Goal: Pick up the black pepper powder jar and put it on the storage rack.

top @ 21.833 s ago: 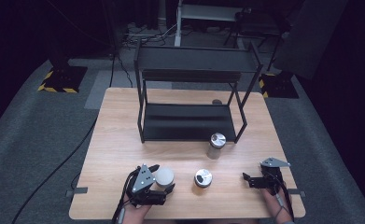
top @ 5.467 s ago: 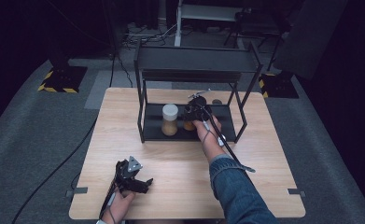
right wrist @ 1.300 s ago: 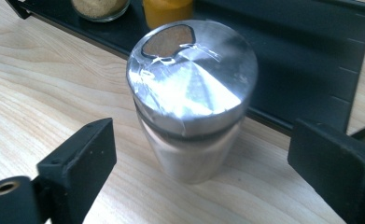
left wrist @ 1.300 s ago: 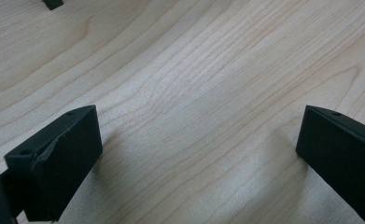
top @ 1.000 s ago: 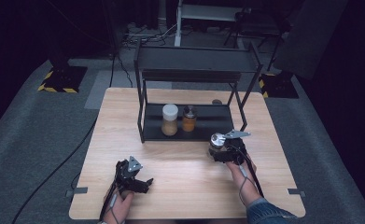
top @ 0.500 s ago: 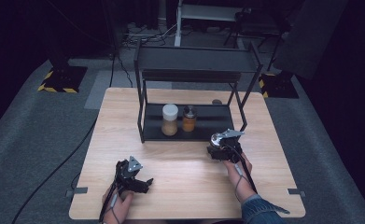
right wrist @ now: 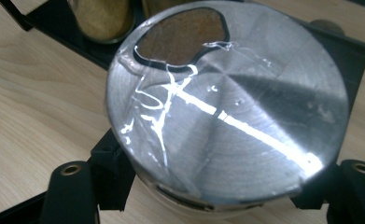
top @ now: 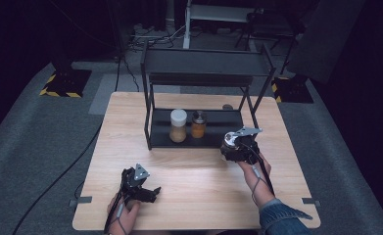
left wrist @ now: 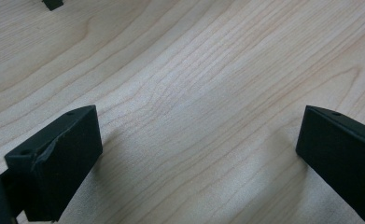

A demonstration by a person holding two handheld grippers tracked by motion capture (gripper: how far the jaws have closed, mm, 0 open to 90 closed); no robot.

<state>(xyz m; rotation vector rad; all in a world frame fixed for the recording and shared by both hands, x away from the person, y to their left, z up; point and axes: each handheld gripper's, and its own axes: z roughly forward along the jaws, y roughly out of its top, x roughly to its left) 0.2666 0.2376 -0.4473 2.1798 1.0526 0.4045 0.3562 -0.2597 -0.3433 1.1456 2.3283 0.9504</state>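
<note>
A: Hands first — where do they sit?

B: Both forearms come in over the near edge of the table (top: 199,196). The left hand (top: 122,208) lies low by the near left corner, its gripper (top: 150,192) resting on the wood and pointing toward the right edge.

A: And its jaws?

B: Spread wide with bare wood between them; the left gripper view (left wrist: 194,158) has one black jaw at each side and nothing gripped.

A: The right side?

B: The right hand (top: 257,171), with a denim sleeve behind it, reaches forward and slightly leftward toward the right half of the table. The right gripper (top: 230,147) sits just in front of the rack's (top: 199,85) right front leg.

A: Holding anything?

B: Yes, a jar (top: 229,141) with a silver lid (right wrist: 227,102). The jaws press against it from both sides, just under the lid. Whether it touches the table, I cannot tell.

A: What else is on the rack?

B: Two jars on the lower shelf, side by side: a white-lidded one (top: 178,125) and a shorter amber one (top: 198,124).
</note>
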